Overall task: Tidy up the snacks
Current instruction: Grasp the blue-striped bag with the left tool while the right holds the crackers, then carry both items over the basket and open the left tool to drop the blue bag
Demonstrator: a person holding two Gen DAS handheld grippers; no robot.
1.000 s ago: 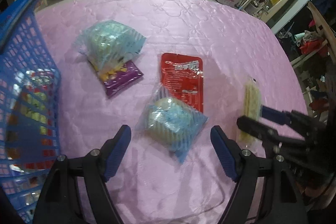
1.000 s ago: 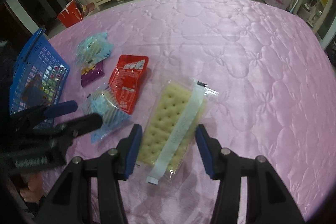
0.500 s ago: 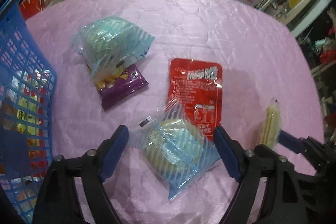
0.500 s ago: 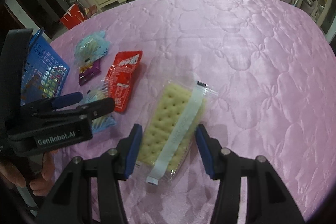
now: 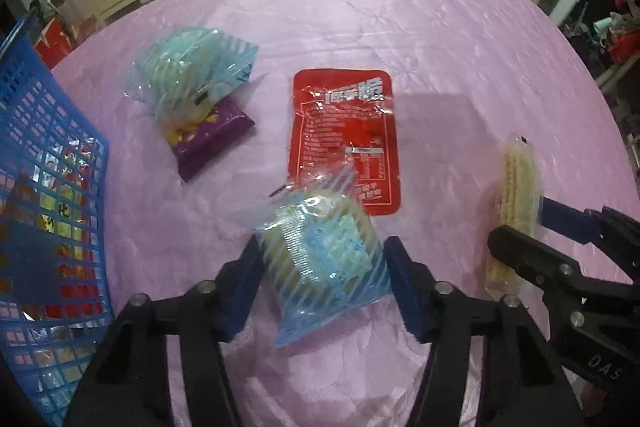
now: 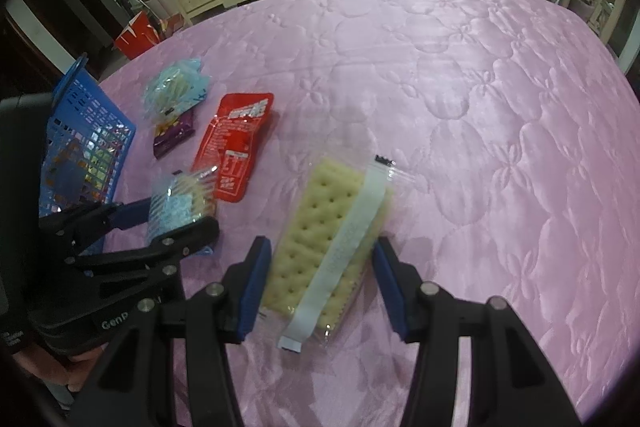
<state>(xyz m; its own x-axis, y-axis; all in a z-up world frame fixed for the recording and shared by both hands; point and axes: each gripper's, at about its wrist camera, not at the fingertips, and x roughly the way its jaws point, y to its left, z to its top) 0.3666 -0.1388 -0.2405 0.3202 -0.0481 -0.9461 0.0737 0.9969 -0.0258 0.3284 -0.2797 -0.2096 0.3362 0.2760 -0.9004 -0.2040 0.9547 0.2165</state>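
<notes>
Several foil packets in blue basket (image 5: 44, 155), left gripper (image 5: 324, 267) clamping striped bag (image 5: 320, 251), right gripper (image 6: 320, 271) clamping cracker pack (image 6: 324, 231).

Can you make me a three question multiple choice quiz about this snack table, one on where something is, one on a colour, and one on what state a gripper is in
1. Where does the purple snack packet lie?
A. inside the basket
B. partly under a blue striped bag
C. on top of the red packet

2. What colour is the basket?
A. green
B. white
C. blue

3. What is the left gripper doing?
A. its fingers are pressed against both sides of a blue striped bag
B. wide open above bare cloth
C. holding the red packet

Answers:
1 B, the purple packet sticks out from beneath the far striped bag, on the pink cloth.
2 C, its mesh wall is blue in both views.
3 A, the near striped bag sits pinched between the blue pads, while the right gripper frames the cracker pack.
</notes>
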